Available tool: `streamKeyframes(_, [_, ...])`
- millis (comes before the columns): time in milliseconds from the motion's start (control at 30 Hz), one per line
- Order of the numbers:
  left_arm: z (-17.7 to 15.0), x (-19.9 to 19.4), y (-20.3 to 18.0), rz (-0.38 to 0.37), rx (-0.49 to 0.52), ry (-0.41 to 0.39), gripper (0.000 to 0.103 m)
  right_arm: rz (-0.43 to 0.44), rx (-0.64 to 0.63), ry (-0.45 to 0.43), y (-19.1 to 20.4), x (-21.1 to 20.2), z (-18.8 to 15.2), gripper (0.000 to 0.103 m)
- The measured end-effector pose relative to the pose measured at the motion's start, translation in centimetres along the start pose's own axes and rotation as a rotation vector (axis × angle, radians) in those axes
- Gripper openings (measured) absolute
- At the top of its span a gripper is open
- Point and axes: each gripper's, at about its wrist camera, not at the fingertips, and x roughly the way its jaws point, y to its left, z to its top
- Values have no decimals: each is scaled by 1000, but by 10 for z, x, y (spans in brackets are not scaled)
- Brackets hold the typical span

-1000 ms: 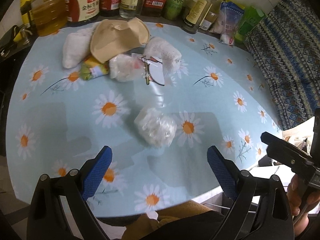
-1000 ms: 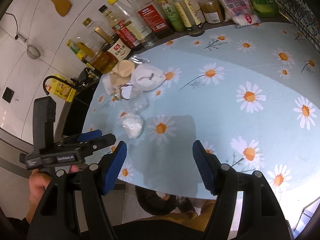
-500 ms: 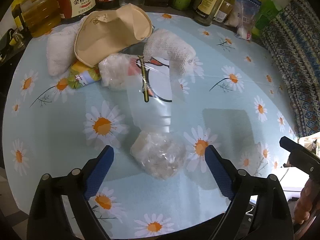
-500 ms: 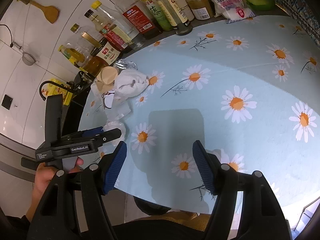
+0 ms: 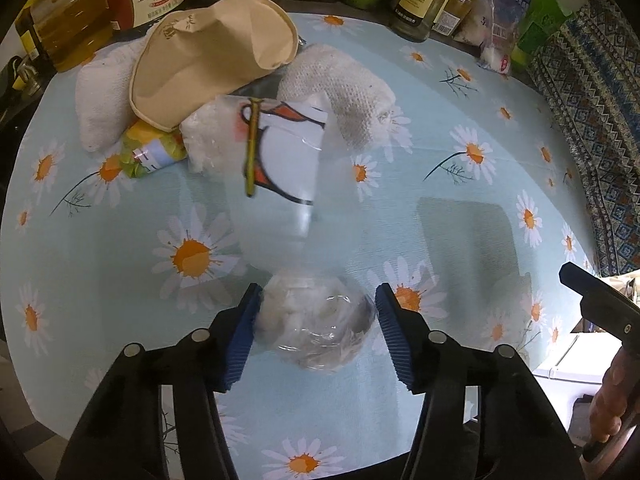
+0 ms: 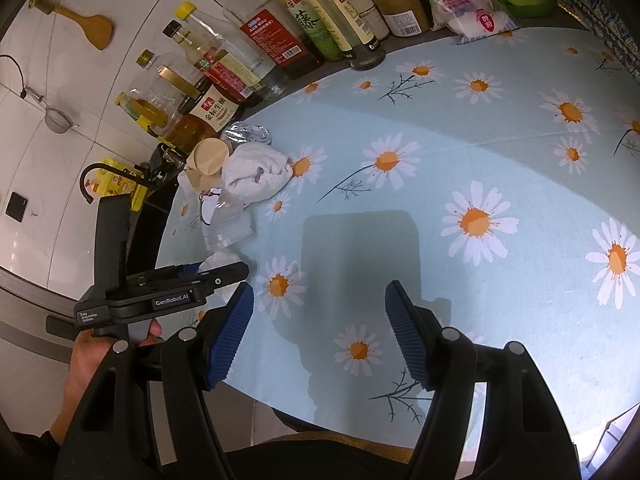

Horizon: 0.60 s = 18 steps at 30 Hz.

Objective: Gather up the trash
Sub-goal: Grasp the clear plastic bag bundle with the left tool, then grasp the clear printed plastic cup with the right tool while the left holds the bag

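Crinkled clear plastic, the bag (image 5: 316,328) at the near edge of the worktop (image 5: 460,184) looks light, soft and slippery; best to squeeze its middle. The left gripper (image 5: 316,334) reaches forward, low, jaws narrow around it, left pad touching. The right gripper (image 6: 318,338) hovers wide, empty.

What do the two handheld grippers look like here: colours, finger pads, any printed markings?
Both grippers are black plastic with silver pivot bolts. The left gripper and right gripper carry ribbed blue finger pads. In the right wrist view, white "GenRobot.AI" lettering shows on the left unit's body, held by a bare hand.
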Motion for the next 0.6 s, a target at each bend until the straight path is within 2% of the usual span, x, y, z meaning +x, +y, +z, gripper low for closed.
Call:
streamKeyframes(433, [-9, -16, 6, -27, -15, -19, 51, 9, -22, 16, 12, 11, 2, 68])
streamKeyframes(600, [-21, -28, 16, -39, -43, -38, 51, 19, -50, 30, 26, 20, 4, 72])
